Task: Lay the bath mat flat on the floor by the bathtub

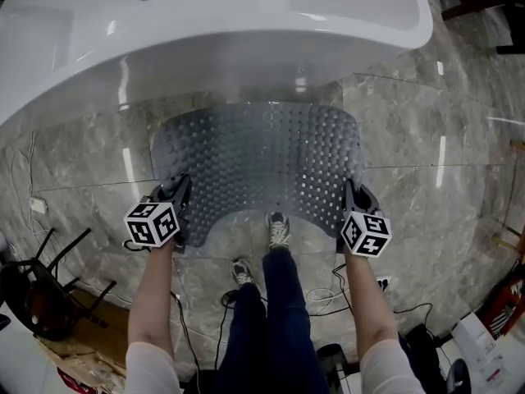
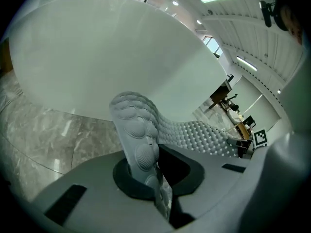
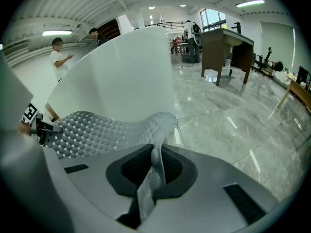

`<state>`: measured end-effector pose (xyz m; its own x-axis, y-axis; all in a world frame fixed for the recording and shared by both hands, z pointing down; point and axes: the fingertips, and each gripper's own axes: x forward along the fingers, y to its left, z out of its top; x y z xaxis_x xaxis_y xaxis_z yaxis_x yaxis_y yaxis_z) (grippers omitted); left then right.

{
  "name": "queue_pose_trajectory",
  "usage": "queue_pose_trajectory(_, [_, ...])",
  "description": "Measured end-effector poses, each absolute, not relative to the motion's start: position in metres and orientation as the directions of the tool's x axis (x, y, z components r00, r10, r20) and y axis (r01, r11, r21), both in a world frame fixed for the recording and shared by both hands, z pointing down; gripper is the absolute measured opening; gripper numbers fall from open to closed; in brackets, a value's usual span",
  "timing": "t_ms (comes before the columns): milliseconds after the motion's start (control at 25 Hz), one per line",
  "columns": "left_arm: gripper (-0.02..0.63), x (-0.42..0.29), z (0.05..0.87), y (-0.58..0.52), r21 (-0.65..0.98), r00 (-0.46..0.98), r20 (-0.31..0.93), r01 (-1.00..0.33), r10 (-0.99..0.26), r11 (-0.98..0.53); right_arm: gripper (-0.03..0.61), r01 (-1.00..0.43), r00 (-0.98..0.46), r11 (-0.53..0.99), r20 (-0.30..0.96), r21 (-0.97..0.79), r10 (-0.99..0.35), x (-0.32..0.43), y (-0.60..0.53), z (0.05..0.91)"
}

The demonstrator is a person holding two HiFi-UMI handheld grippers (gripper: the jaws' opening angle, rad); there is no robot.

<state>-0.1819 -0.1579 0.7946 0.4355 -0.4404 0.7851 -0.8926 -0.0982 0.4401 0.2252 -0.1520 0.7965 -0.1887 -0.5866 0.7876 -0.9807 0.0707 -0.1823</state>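
Gripping the bath mat (image 1: 262, 158) by its two near corners: pinching the left corner in the left tongs (image 1: 181, 194) and the right corner in the right tongs (image 1: 349, 192). Pressing both pairs tight on the thin sheet, with its edge standing up between the jaws in each gripper view.

Holding the mat spread wide between the two tongs, grey and half see-through, covered in rows of small round studs. Keeping it out in front of the person's legs, just beside the curved white wall of the bathtub (image 1: 205, 31) and over the grey marble floor (image 1: 426, 138), leaving any contact between its far edge and the floor impossible to tell. Letting the near edge curve inward between the corners, with one grey shoe (image 1: 279, 230) showing right at that edge and the other shoe (image 1: 242, 271) further back.

Reaching forward with both bare forearms, marker cubes facing up.

Sharing the floor with loose black cables (image 1: 328, 302) behind the feet and a dark chair (image 1: 41, 290) off to the left, well apart from the mat.

Showing, in the right gripper view, a brown desk (image 3: 226, 45) and a person in white (image 3: 58, 57) far off beyond the tub
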Motion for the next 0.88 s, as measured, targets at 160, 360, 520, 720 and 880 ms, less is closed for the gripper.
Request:
queue_pose_trajectory(160, [0.041,-0.185,0.816,-0.159,0.444,0.432,0.791,-0.892,-0.433,-0.079,0.038,-0.983,-0.183,0.085,0.794,-0.164,-0.579,0.227,-0.16,0.816])
queue_pose_trajectory(360, [0.041,-0.182,0.845,-0.158,0.444,0.429,0.8,-0.894,-0.419,-0.066,0.038,-0.985,-0.171,0.104,0.806,-0.136,-0.567,0.228,-0.167,0.844])
queue_pose_trajectory(520, [0.041,-0.18,0.87,-0.158,0.438,0.419,0.809,-0.897,-0.413,-0.052,0.038,-0.985,-0.17,0.122,0.816,-0.123,-0.553,0.228,-0.172,0.87])
queue_pose_trajectory(720, [0.041,-0.178,0.902,-0.16,0.423,0.405,0.821,-0.905,-0.402,-0.048,0.038,-0.985,-0.165,0.128,0.824,-0.113,-0.542,0.226,-0.177,0.902])
queue_pose_trajectory(880, [0.041,-0.177,0.921,-0.162,0.407,0.397,0.829,-0.911,-0.395,-0.061,0.038,-0.987,-0.158,0.089,0.829,-0.13,-0.536,0.227,-0.174,0.923])
